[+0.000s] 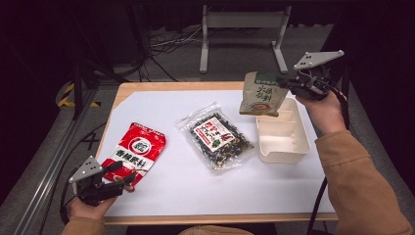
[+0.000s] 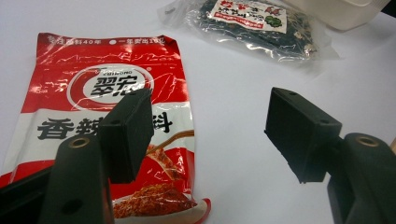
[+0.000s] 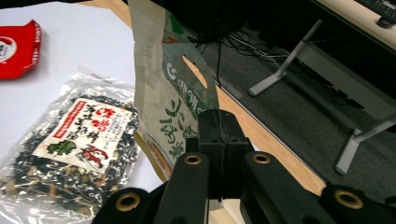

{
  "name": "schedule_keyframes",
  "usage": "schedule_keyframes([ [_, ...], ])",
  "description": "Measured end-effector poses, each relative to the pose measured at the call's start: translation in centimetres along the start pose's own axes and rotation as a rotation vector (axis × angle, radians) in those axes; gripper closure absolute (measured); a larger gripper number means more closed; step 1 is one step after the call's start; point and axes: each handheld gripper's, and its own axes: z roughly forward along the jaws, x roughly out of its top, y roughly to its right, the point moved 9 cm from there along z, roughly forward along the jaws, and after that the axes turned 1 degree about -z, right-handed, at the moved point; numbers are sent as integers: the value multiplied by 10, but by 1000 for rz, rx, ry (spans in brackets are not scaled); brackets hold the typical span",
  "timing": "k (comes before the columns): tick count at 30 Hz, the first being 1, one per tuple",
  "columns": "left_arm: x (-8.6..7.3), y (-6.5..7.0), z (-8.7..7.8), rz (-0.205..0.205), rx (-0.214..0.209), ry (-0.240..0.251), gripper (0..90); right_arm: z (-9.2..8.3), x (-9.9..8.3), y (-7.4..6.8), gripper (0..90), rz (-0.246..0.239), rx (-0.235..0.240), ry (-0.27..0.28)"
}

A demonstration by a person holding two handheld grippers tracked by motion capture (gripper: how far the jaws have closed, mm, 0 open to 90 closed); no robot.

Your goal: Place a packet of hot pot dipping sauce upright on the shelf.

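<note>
My right gripper point(image 1: 289, 84) is shut on the top edge of a beige and green pouch point(image 1: 261, 94), which hangs in the air above the far left corner of a cream plastic box point(image 1: 284, 131). In the right gripper view the jaws pinch the pouch point(image 3: 170, 88) by its edge. A red and white seasoning packet point(image 1: 134, 151) lies flat at the left of the white sheet. My left gripper point(image 1: 120, 175) rests open at the packet's near edge. In the left gripper view its jaws stand apart over the red packet point(image 2: 107, 107), one above the packet and one above bare sheet.
A clear bag of dark dried food point(image 1: 216, 134) with a red and white label lies mid-table, between the red packet and the box. The wooden table edge point(image 1: 181, 86) runs along the back; beyond it are a metal stand point(image 1: 242, 29) and cables on the floor.
</note>
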Motion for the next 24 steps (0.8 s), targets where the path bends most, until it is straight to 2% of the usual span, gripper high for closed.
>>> schedule_keyframes([
  [3, -2, -1, -3, -6, 7, 3, 325, 2, -2, 8, 900, 11, -8, -3],
  [8, -6, -2, -9, -13, 21, 6, 325, 5, -4, 21, 900, -8, -29, 7],
  [14, -9, -2, -14, -21, 36, 9, 325, 7, -8, 34, 900, -6, -52, 11],
  [19, -11, -2, -17, -36, 44, 11, 325, 8, -12, 45, 900, -29, -78, 26],
  [24, -13, -2, -18, -33, 46, 7, 325, 12, -20, 54, 900, -28, -90, 13],
])
